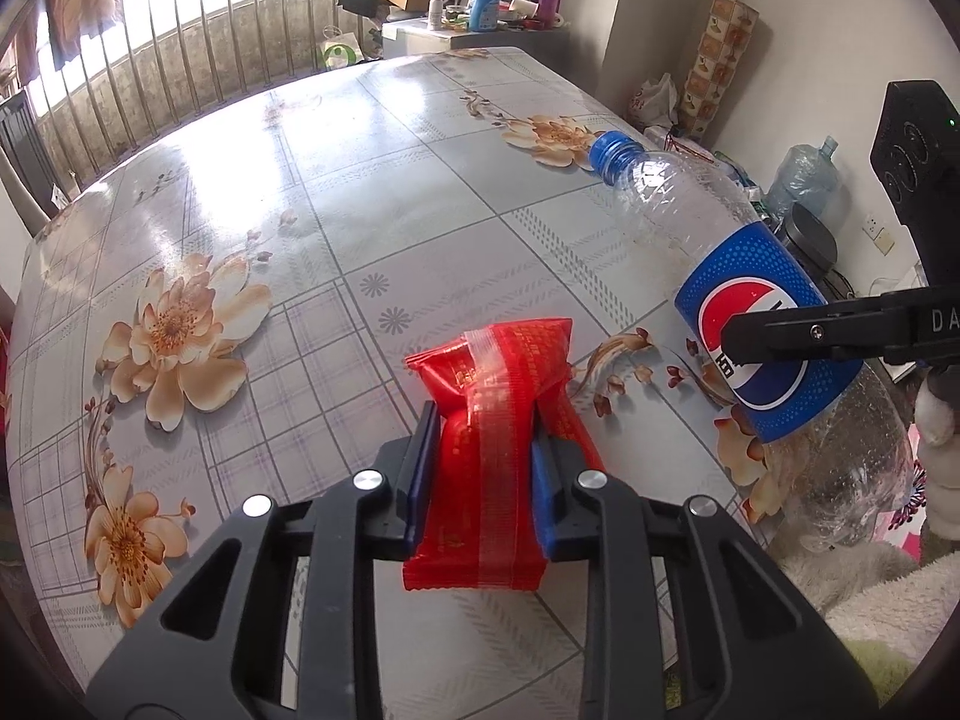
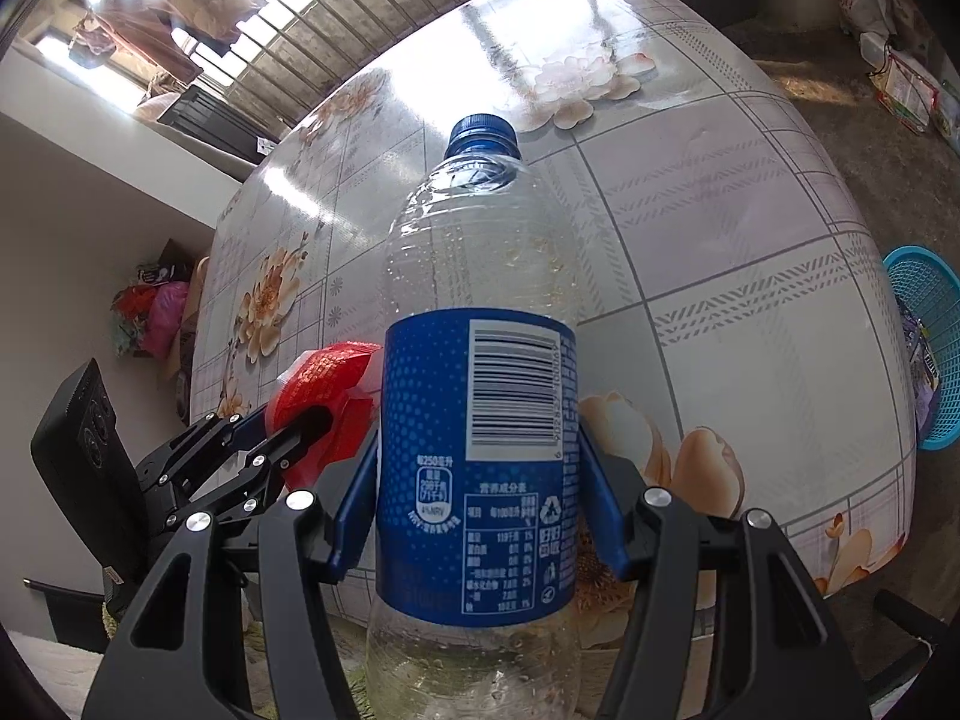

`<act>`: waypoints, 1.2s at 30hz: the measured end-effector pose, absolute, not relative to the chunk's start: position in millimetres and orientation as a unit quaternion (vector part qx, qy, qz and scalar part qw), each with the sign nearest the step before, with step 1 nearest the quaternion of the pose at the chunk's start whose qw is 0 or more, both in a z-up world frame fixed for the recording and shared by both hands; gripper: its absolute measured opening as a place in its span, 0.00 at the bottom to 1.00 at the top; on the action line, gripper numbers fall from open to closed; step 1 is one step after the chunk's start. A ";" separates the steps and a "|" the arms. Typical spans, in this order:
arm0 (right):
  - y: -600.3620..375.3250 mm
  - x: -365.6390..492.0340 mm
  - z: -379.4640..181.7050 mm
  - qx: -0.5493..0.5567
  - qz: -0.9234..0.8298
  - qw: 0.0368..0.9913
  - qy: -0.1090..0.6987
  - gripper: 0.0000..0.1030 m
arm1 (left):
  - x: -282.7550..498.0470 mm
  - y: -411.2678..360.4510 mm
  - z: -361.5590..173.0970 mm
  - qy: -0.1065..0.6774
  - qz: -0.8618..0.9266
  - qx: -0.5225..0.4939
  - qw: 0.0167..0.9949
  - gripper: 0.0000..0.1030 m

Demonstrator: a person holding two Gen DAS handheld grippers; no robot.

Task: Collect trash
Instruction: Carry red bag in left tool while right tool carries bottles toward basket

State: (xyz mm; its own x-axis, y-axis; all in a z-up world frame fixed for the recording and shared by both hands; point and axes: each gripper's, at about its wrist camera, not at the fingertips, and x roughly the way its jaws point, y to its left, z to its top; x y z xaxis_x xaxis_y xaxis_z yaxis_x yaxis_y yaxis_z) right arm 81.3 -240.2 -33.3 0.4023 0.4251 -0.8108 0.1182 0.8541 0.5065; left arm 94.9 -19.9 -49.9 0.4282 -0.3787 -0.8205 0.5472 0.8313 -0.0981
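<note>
My left gripper point(image 1: 480, 438) is shut on a red snack wrapper point(image 1: 492, 396) with a clear tape strip, held above the floral table point(image 1: 336, 192). My right gripper point(image 2: 477, 450) is shut on an empty clear Pepsi bottle point(image 2: 474, 276) with a blue cap and blue label. In the left wrist view the bottle point(image 1: 750, 324) is at the right, tilted with its cap up-left, with a right gripper finger point(image 1: 780, 339) across its label. In the right wrist view the left gripper point(image 2: 288, 438) and the red wrapper point(image 2: 324, 384) are at the lower left of the bottle.
A blue plastic basket point(image 2: 927, 348) stands on the floor past the table's right edge. A cluttered cabinet with bottles point(image 1: 486, 6) is beyond the table's far side. A large water jug point(image 1: 804, 174) and bags lie on the floor at the right. A window with bars runs along the back.
</note>
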 end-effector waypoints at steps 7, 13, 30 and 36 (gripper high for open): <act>-247.3 73.3 -28.4 0.272 0.086 0.805 0.520 0.57 | 94.1 -14.1 -40.7 0.447 -0.308 0.075 0.836 0.24; -252.1 68.6 -27.4 0.281 0.077 0.808 0.511 0.57 | 95.7 -13.8 -33.6 0.438 -0.327 0.071 0.834 0.24; -265.6 57.7 -27.3 0.307 0.077 0.813 0.489 0.57 | 102.2 -19.3 -18.9 0.431 -0.321 0.078 0.840 0.24; -267.8 55.9 -31.5 0.311 0.084 0.811 0.488 0.57 | 105.3 -21.1 -14.4 0.427 -0.312 0.079 0.845 0.24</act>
